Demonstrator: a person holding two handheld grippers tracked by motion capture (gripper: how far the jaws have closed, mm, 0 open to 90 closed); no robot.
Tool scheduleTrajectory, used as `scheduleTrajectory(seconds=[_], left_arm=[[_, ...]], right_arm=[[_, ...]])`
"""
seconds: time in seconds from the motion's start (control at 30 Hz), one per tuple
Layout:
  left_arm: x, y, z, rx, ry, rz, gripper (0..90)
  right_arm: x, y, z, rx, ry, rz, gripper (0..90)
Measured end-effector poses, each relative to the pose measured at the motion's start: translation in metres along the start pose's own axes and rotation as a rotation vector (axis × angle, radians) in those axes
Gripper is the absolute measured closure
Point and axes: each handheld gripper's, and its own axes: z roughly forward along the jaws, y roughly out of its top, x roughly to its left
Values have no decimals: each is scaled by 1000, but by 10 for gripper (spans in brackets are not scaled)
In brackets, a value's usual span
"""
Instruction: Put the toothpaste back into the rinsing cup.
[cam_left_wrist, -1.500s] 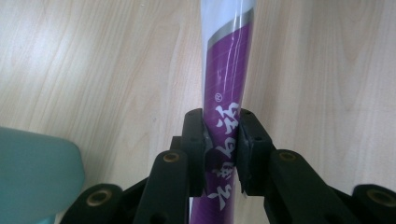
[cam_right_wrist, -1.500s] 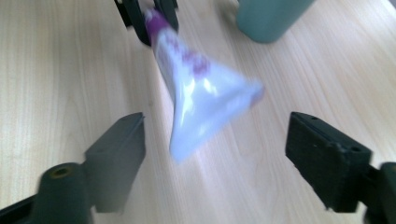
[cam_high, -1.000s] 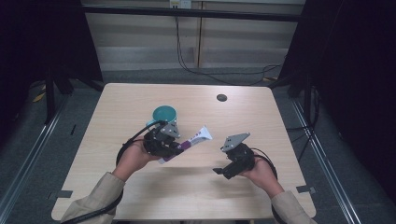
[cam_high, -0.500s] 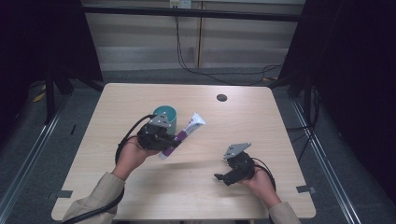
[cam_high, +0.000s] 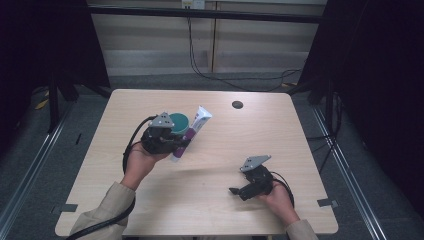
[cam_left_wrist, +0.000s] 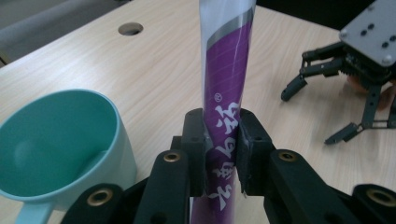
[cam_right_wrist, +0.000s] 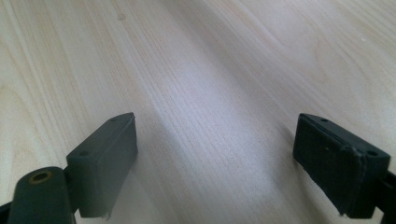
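Left gripper view: the left gripper clamps the purple tube — beside the teal cup — right gripper spread, holding nothing.

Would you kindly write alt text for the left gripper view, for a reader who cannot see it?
The left gripper clamps a purple-and-white tube upright above a pale wooden table. A teal mug sits at left; the right gripper rests, jaws open, at far right.

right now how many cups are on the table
1. The teal cup stands on the table toward its far left, just beyond the left gripper, which is shut on a purple tube. None seems hidden behind the hands.
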Motion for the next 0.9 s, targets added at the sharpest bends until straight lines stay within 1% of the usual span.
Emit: scheduleTrajectory(seconds=[0.2, 0.27, 0.3, 0.33, 0.43, 0.53, 0.6, 0.73, 0.8, 0.87, 0.9], left_arm=[[3, 1, -4, -47, 30, -19, 763], [5, 2, -5, -55, 26, -26, 762], [5, 3, -6, -57, 35, -21, 763], [5, 3, -6, -59, 35, -22, 762], [7, 3, -6, -73, 42, -29, 762], [10, 2, -6, -91, 60, -32, 762], [14, 0, -7, -113, 64, -47, 762], [19, -1, -11, -149, 90, -67, 762], [20, 0, -13, -165, 107, -73, 762], [22, 2, -14, -171, 111, -73, 762], [22, 3, -15, -179, 120, -74, 762]], right_arm=[[0, -2, 1, -25, -3, 4, 116], [0, -3, 1, -26, -6, 1, 113], [0, -3, 1, -29, -5, 0, 113], [0, -4, 1, -34, -6, 0, 110], [0, -6, 2, -53, -3, 3, 106], [0, -9, 2, -83, -3, 0, 106], [0, -9, 2, -83, -4, 0, 106], [0, -9, 2, -84, -6, 3, 106], [0, -9, 2, -84, -6, 3, 106], [0, -9, 2, -84, -6, 3, 106], [0, -9, 2, -84, -6, 3, 106]])
